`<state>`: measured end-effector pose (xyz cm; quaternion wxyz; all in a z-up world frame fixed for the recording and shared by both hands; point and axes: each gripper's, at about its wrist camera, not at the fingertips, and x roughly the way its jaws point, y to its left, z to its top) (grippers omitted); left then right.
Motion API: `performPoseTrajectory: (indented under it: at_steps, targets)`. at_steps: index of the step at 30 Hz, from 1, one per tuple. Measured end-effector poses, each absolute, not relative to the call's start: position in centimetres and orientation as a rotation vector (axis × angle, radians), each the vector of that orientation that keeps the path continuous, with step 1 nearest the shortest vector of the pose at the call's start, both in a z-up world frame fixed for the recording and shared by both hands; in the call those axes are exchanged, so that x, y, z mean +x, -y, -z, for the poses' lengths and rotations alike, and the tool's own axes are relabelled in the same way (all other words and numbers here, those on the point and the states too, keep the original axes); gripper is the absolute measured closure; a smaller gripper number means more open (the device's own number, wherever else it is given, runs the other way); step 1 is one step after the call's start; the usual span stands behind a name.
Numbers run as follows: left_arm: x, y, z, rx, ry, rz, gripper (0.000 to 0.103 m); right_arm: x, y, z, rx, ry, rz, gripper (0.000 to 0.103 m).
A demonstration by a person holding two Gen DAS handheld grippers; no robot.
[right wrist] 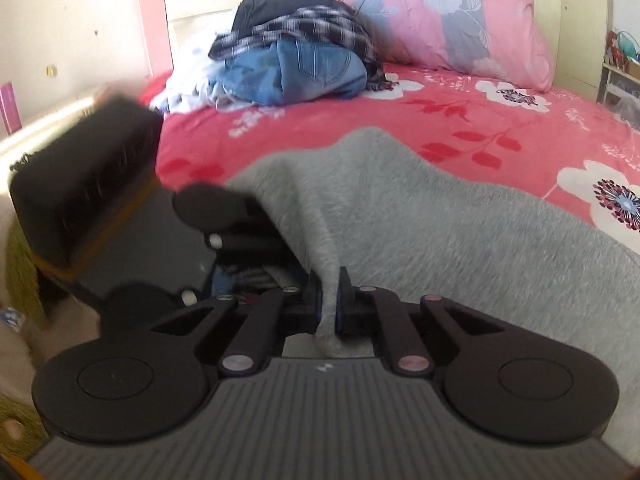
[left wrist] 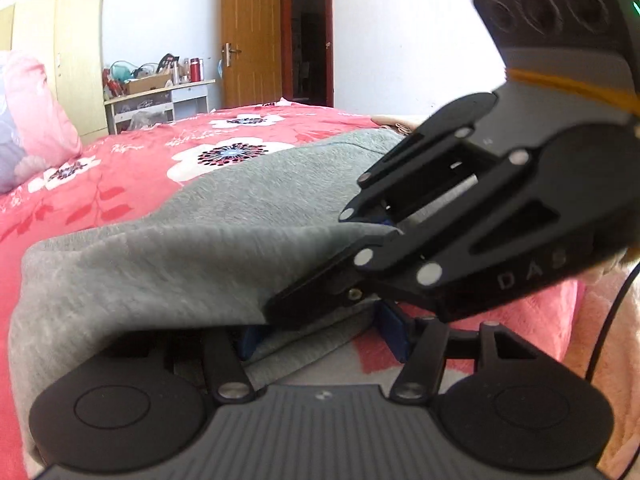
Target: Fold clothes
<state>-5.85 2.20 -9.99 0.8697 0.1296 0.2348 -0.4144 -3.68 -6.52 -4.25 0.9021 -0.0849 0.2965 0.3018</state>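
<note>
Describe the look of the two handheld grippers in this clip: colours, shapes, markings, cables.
Both are matte black. The right gripper has round pivot housings, silver rivets on its linkage bars, a ribbed grey base and blue pads on its fingers. The left gripper is built the same way. Seen from the left wrist, the right one carries pale "DAS" lettering, an orange band and a black cable.

Daylight everywhere, you get bright, soft, even light, no hard shadows. White wall (left wrist: pixel 400 40) near blown out in left view. Heavy fisheye bend, dark vignette in corners. Motion blur on other gripper (right wrist: pixel 132 208) in right view, also smears grey garment (right wrist: pixel 420 232) fuzz. Doorway (left wrist: pixel 308 36) dark, your only deep shadow.
</note>
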Motion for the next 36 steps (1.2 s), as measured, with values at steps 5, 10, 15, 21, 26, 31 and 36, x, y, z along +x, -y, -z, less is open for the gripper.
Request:
performPoseTrajectory:
  at_steps: [5, 10, 15, 21, 26, 31, 36]
  targets:
    - [-7.0, -5.5, 8.7, 0.221, -0.493, 0.796, 0.042, -5.9, 7.3, 2.1, -0.155, -0.533, -0.593, 0.087]
    - [-7.8, -9.3, 7.4, 0.147, -0.505, 0.711, 0.042, -8.4, 9.6, 0.2, -0.014, -0.435, -0.571, 0.089]
    - [-8.2, -12.1, 6.0, 0.074, -0.502, 0.655, 0.043, -7.9, 8.2, 3.2, -0.102, -0.481, -0.541, 0.092]
    - [-8.9, -13.7, 4.5, 0.052, -0.452, 0.642, 0.042, -7.5, 6.2, 6.5, -0.228, -0.529, -0.474, 0.095]
    - [-8.1, -11.7, 5.2, 0.173, -0.462, 0.599, 0.04, -9.4, 7.0, 3.5, -0.166, -0.456, -0.459, 0.094]
    - [-6.0, -11.1, 6.6, 0.189, -0.529, 0.496, 0.051, -9.4, 7.6, 1.7, -0.076, -0.386, -0.436, 0.094]
    - [-5.1, -13.6, 7.5, 0.053, -0.582, 0.494, 0.067, -7.7, 6.3, 2.5, -0.052, -0.397, -0.471, 0.094]
